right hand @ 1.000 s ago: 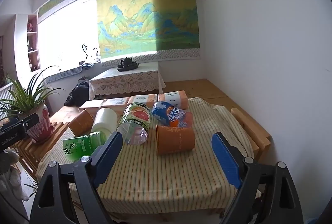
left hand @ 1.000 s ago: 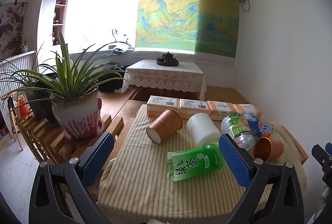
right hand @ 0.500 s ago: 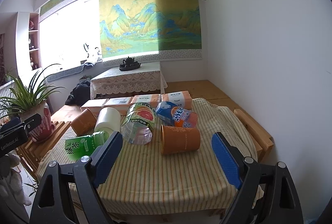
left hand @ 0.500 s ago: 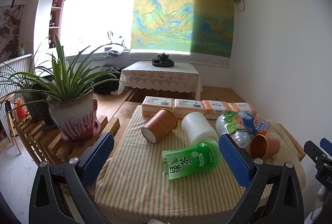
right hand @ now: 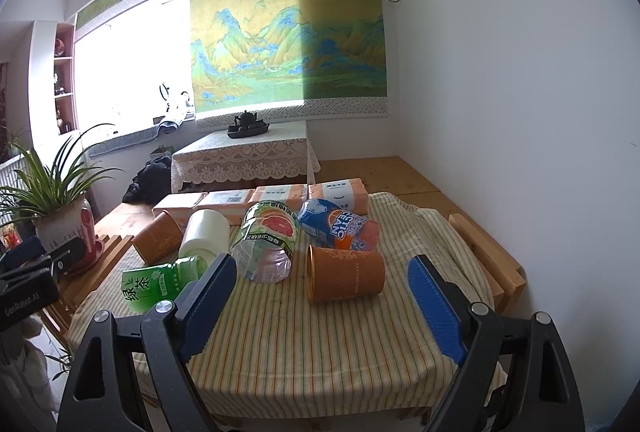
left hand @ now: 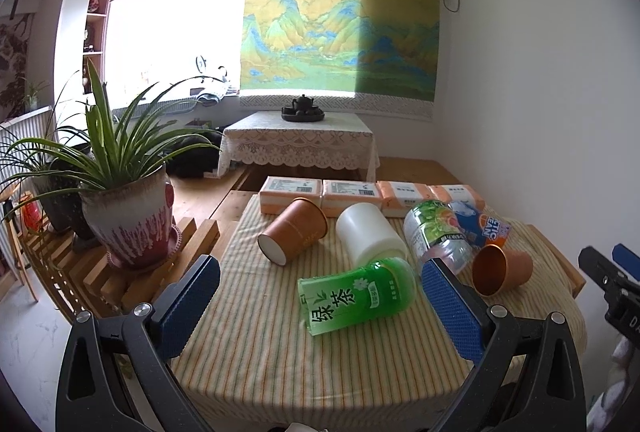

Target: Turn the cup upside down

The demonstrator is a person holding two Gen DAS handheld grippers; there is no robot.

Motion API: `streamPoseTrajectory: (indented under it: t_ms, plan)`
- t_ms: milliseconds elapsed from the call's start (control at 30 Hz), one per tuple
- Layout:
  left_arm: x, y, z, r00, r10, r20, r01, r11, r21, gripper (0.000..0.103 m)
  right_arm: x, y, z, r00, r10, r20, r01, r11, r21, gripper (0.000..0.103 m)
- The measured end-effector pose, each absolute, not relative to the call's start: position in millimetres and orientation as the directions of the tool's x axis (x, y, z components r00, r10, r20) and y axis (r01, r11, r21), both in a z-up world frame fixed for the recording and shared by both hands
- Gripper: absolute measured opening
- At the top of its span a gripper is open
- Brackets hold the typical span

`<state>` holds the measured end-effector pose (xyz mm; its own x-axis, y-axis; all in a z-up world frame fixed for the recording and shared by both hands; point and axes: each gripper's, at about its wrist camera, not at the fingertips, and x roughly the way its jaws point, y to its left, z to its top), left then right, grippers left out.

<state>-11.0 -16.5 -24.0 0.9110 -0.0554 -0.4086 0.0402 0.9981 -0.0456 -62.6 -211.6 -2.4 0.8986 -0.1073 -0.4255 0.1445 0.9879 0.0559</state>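
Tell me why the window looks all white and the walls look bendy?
Left wrist view: daylight overexposes the window, so nothing shows outside; the fisheye lens bows the wall edges. Right wrist view: the same washed-out window, and dark corners ring the picture.

A green tea bottle (left hand: 356, 296) lies centre on the striped tablecloth (left hand: 256, 352). At its 12 o'clock, a white roll (left hand: 370, 234); at 9 o'clock, a potted plant (left hand: 128, 216); tissue packs (left hand: 352, 192) line the far edge.

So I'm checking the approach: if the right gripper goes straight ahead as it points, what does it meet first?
Probably the brown paper cup lying on its side, which sits between the open right gripper fingers' line, ahead on the striped tablecloth. Depth is uncertain.
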Motion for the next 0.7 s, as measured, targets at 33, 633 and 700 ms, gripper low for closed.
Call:
streamPoseTrajectory:
  t_ms: [33, 633, 700]
  plan:
    - [-11.4, -16.4, -24.4, 0.911, -0.057, -0.409, 0.041, 0.998, -0.047, 0.102, -62.2, -212.0, -1.8, 0.899, -0.109, -0.424, 0.145, 0.988, 0.055, 0.085]
    - [-7.3, -8.2, -24.7, 0.909, -0.057, -0.414, 0.038, 0.998, -0.055, 0.102, -59.3, -206.8, 2.1, 0.902, -0.111, -0.418, 0.142, 0.989, 0.045, 0.085]
    - [-7.3, -7.6, -24.6, 0.909, -0.056, -0.413, 0.037, 0.998, -0.054, 0.102, -59.1, -206.9, 1.7, 0.902, -0.112, -0.417, 0.143, 0.989, 0.044, 0.085]
